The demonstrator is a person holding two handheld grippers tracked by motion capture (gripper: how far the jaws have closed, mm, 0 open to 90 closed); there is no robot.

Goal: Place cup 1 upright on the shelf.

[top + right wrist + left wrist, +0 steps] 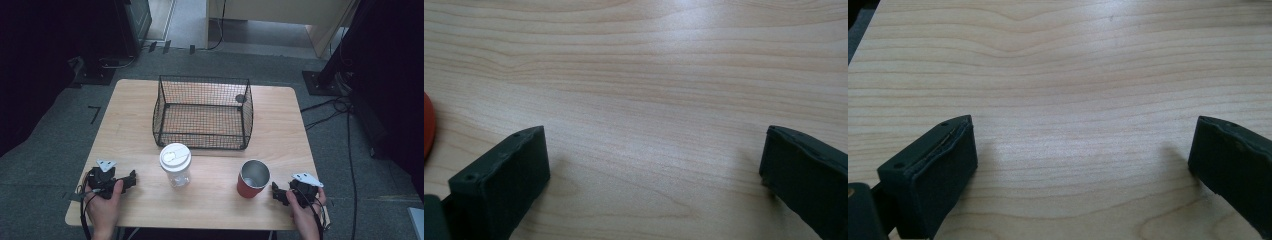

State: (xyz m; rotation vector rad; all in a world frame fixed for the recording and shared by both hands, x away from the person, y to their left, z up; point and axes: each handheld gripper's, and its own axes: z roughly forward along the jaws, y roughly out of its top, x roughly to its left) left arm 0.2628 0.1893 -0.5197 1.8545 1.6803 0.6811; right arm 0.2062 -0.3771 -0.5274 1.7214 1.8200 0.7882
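Note:
A clear plastic cup with a white lid (175,164) stands on the wooden table (130,120), in front of a black wire basket (203,112). A red metal cup (252,178) with a silver inside stands to its right. My left gripper (131,179) rests near the front left corner, held by a hand, its jaws pointing right toward the lidded cup. In the left gripper view my left gripper (1080,160) is open over bare wood. My right gripper (276,193) lies at the front right, just right of the red cup (427,131). My right gripper (654,165) stands open with nothing between its jaws.
The basket holds nothing and sits at the table's far middle. Dark stands and cables (345,107) lie on the grey floor around the table. Bare wood lies between the two cups and along the front edge.

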